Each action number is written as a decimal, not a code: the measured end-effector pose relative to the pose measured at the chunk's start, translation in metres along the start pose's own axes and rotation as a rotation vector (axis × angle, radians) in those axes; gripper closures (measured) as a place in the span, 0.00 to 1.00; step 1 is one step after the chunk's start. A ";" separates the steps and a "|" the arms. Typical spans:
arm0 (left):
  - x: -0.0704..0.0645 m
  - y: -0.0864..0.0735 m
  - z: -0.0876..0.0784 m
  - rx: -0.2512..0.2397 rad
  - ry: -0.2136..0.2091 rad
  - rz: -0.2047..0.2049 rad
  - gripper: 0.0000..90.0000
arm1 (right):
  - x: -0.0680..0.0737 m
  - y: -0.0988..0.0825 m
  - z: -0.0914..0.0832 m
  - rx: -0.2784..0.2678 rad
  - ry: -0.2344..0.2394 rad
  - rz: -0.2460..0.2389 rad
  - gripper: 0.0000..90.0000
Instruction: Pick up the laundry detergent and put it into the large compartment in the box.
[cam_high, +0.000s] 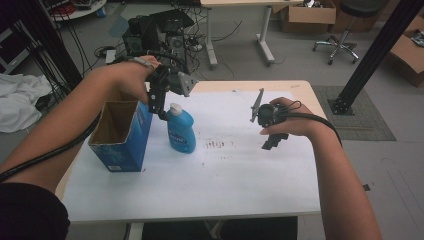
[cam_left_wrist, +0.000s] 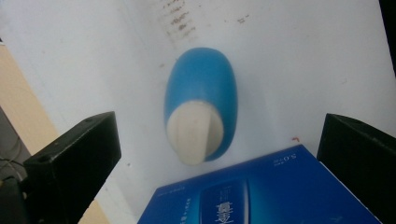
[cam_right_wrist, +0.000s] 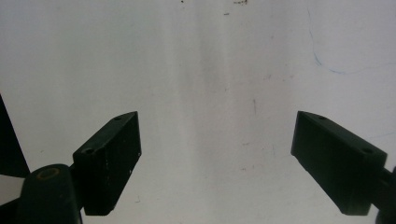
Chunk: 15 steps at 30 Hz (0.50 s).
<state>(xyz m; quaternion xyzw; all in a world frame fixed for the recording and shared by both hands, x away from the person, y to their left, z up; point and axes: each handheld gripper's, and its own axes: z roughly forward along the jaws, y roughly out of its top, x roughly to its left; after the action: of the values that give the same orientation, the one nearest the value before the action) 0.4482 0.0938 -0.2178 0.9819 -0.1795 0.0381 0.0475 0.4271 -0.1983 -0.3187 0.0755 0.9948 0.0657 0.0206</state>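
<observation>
Left claw (cam_high: 161, 111) hangs spread wide over the blue bottle (cam_high: 180, 130), beside the open box (cam_high: 120, 135) near the worktop's (cam_high: 225, 185) left edge; right claw (cam_high: 270, 142) spread, empty.

One blue bottle (cam_high: 180, 131) and one open blue carton (cam_high: 121, 136) are counted; two grippers are held.

White-topped table (cam_high: 210, 190) (ink-smudged), blue bottle (cam_high: 180, 131), open blue box (cam_high: 122, 142)
</observation>
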 end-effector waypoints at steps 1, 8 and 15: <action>0.002 -0.001 0.004 -0.001 -0.008 0.001 0.00 | 0.000 0.000 0.000 0.002 0.000 0.004 0.18; 0.008 -0.002 0.028 0.008 -0.038 0.017 0.00 | -0.002 0.002 0.003 0.019 -0.002 0.009 0.18; 0.011 -0.003 0.043 0.020 -0.050 0.022 0.00 | -0.001 0.005 0.004 0.013 -0.007 -0.002 0.18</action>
<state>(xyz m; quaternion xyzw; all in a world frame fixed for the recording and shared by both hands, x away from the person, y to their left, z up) 0.4622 0.0878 -0.2599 0.9809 -0.1913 0.0156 0.0326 0.4292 -0.1929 -0.3221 0.0747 0.9952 0.0591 0.0237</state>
